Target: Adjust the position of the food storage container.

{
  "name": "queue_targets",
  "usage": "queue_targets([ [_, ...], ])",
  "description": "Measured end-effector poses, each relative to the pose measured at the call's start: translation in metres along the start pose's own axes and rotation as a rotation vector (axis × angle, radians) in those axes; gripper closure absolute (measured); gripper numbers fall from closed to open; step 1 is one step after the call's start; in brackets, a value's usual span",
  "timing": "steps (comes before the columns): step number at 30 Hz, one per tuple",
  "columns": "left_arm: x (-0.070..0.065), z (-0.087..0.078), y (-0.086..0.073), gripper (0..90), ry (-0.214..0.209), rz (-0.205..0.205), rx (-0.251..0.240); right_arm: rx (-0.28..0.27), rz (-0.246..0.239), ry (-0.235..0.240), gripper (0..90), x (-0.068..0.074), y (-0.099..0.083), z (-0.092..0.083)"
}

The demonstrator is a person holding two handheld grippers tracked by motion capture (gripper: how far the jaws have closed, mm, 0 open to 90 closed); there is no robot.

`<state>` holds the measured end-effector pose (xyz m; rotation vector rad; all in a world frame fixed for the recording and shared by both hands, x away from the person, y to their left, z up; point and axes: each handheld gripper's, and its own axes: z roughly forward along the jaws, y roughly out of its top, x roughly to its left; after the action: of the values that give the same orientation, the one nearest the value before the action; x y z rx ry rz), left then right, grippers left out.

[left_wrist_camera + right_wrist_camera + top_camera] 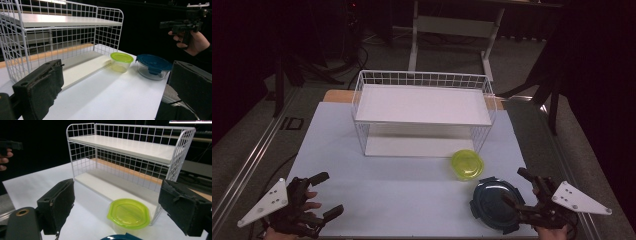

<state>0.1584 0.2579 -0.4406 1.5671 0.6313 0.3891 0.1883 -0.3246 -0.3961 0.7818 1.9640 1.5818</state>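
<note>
Looking down from the high view, a white counter (pixel 377 190) carries a white wire rack (pixel 424 112) with two shelves toward its far side; a small container with a yellow-green lid (pixel 467 164) sits just in front of the rack's right front corner; a round container with a dark blue lid (pixel 495 202) lies nearer the person, just beside the yellow-green one and apart from it; the left claw (pixel 328 194) hovers at the near left corner of the counter, jaws spread with nothing between them; the right claw (pixel 518 189) is at the near right, jaws also apart and empty, its lower jaw over the blue lid's edge, though contact cannot be told.

From the left gripper view, the two black jaws rise wide apart, bare counter between them; the rack (pixel 60 32) stands to the left, both shelves bare; the yellow-green-lidded container (pixel 121 61) and the blue-lidded container (pixel 153 66) sit side by side beyond, close but not touching; the blue one is of clear glass with clip tabs on the lid; farther off a hand (pixel 193 42) holds the other claw up.

From the right gripper view, the jaws stand well apart and hold nothing; the yellow-green lid (pixel 129 213) lies between them, close to the rack's (pixel 130 157) corner post; a sliver of the blue lid (pixel 120 237) shows at the bottom edge.
</note>
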Motion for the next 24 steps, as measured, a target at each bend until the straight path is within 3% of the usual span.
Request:
queue_targets([
  [15, 0.001, 0.000, -0.001, 0.0, -0.002, -0.003, -0.003, 0.026, 0.039, 0.031, 13.0, -0.015, 0.006, 0.000],
  [19, 0.001, 0.001, -0.001, 0.0, -0.006, -0.004, -0.002, 0.054, 0.038, 0.043, 12.8, -0.018, 0.004, 0.002],
  [24, 0.000, 0.001, -0.001, 0.0, -0.009, -0.002, -0.001, 0.114, 0.032, 0.017, 17.0, -0.023, -0.002, 0.005],
])
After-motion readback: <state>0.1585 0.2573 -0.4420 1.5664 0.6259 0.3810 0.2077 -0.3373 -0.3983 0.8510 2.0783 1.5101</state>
